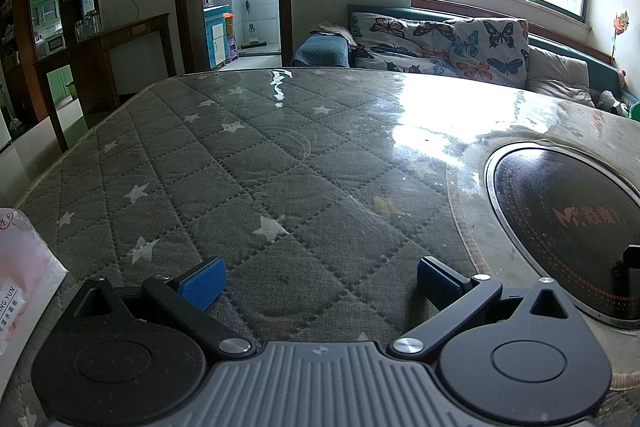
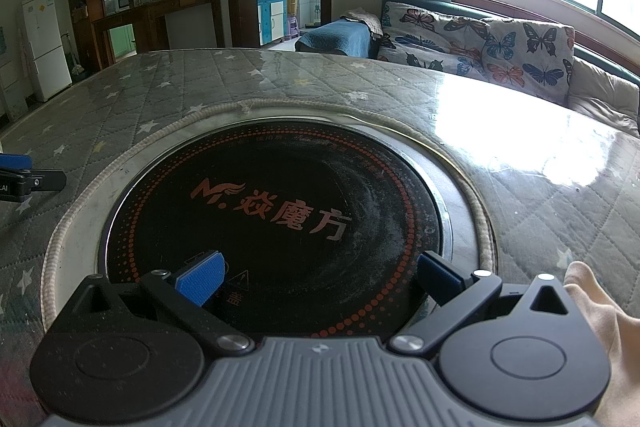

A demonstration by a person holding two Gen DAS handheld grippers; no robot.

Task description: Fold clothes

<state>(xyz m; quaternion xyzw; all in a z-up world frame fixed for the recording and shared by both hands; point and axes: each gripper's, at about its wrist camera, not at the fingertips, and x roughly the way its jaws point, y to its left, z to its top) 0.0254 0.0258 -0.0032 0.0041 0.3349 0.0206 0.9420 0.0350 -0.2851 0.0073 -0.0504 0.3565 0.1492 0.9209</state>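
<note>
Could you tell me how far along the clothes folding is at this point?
Nothing looks done: no folded garment shows on the quilted table cover. Nothing is in hand; the left tongs and right tongs are open. A beige cloth lies beside the right tongs, apparently unfolded.

A pale beige garment point(image 2: 608, 339) lies at the table's right edge, only partly in view.

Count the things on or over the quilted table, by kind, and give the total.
Black hand-held gripper with blue pads: 2
Round black glass cooktop: 1
Pink-and-white plastic packet: 1
Beige cloth: 1
Total: 5
</note>
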